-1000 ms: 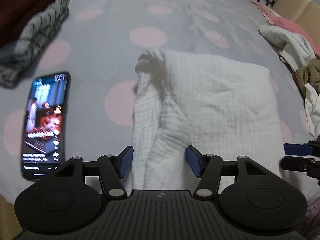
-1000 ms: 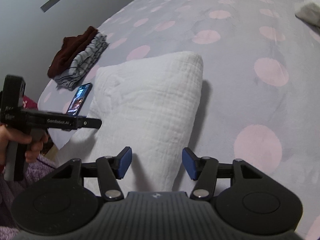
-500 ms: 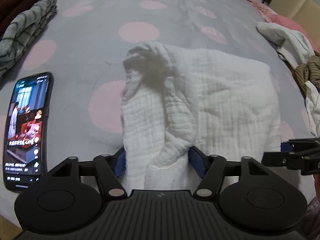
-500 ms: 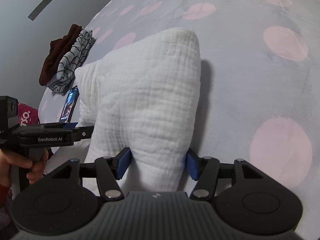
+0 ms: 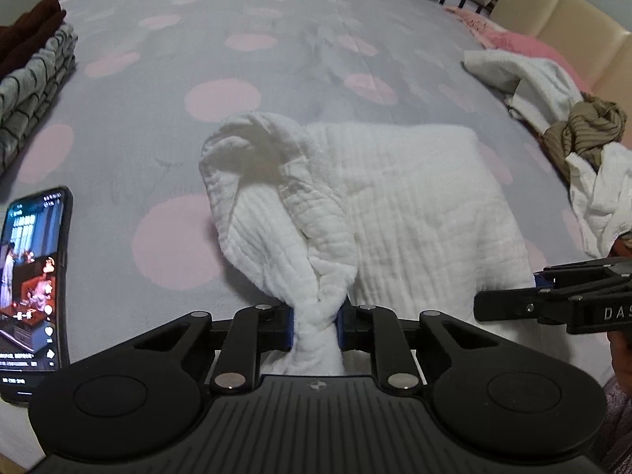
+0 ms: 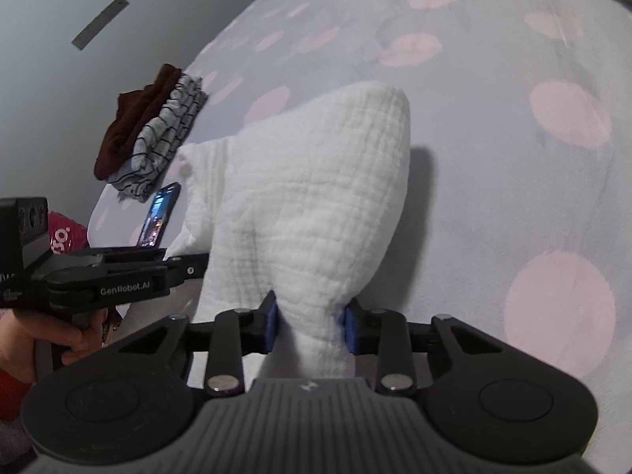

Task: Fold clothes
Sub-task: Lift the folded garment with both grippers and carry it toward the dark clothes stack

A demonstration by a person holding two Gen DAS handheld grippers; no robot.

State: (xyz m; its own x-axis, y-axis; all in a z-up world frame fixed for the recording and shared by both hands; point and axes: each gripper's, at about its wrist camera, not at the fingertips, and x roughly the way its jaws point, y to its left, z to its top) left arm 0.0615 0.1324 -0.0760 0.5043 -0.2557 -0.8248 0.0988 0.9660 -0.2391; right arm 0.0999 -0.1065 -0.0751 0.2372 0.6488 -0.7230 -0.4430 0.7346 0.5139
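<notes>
White garment (image 5: 414, 205), unfolded pile (image 5: 584, 150) in left view only

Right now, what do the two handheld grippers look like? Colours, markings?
Both the left gripper and the right gripper are matte black with ribbed bodies, round side discs, silver pivot pins and blue pads. White "GenRobot.AI" lettering marks the left one's side. No cables visible.

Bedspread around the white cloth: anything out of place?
Yes: a phone with its screen lit lies on the bedspread beside the white cloth, odd among laundry. A loose clothes heap sits unfolded at the far side.
</notes>
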